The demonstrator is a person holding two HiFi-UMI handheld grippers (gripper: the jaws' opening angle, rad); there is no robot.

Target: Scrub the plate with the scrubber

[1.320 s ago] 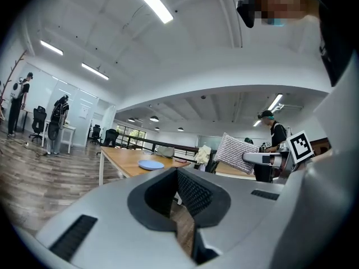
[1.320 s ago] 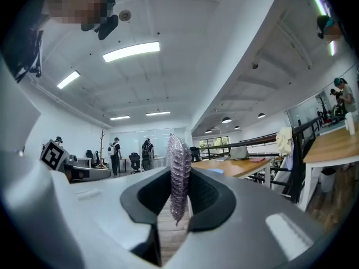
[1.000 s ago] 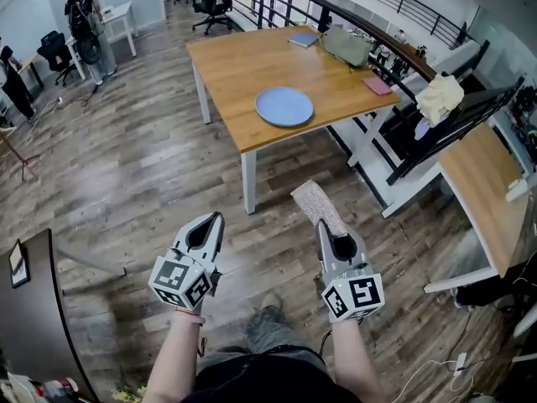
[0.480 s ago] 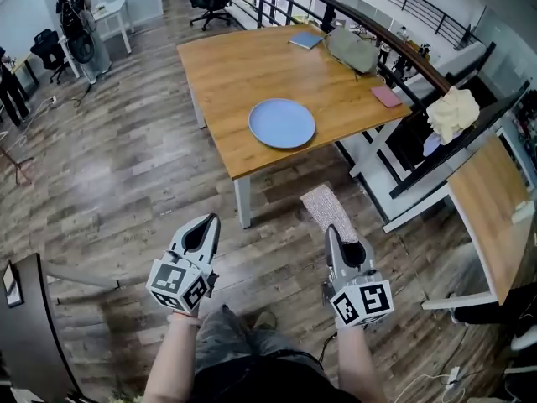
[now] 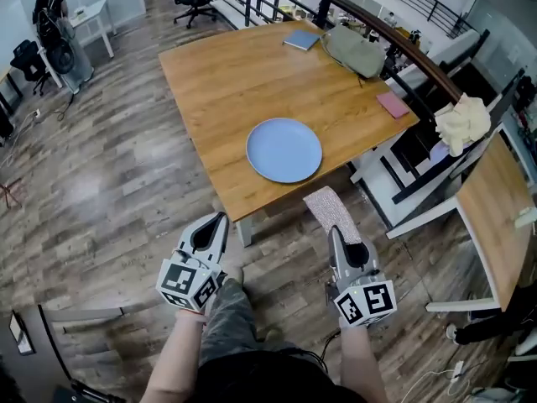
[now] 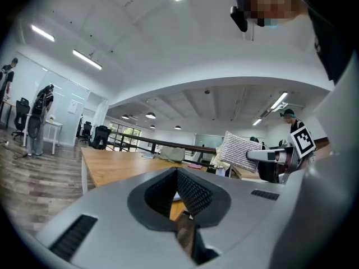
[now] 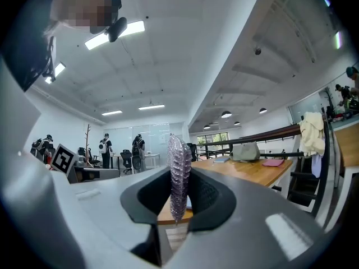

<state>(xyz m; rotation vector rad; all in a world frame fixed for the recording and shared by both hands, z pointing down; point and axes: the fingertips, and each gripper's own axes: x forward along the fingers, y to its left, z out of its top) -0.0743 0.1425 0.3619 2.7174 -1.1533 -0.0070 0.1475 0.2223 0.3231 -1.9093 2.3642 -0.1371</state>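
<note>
1. The bench [image 5: 210, 82] is right ahead and I'm standing short of it, with both grippers level over the wooden floor [image 5: 109, 191]. I read this step as the approach, so I want to come in square to the near edge.
2. The plate [image 5: 284, 149] is blue and lies flat near that near edge, apart from the other things on top. I reckon it will slide unless it's steadied before I scrub.
3. The scrubber [image 5: 331, 212] pokes forward out of my right gripper [image 5: 336, 233], whose jaws are clenched on its near end. Best to lay its broad face flat on the plate, not its edge.
4. My left gripper [image 5: 220, 218] has its jaws pressed together with nothing in them. It would need to open to brace the rim.
5. The head view alone gives the plate's whole disc and the gap left to cross. The right gripper view shows the scrubber edge-on between the pads. The left gripper view catches its knobbly broad face off to the side.
</note>
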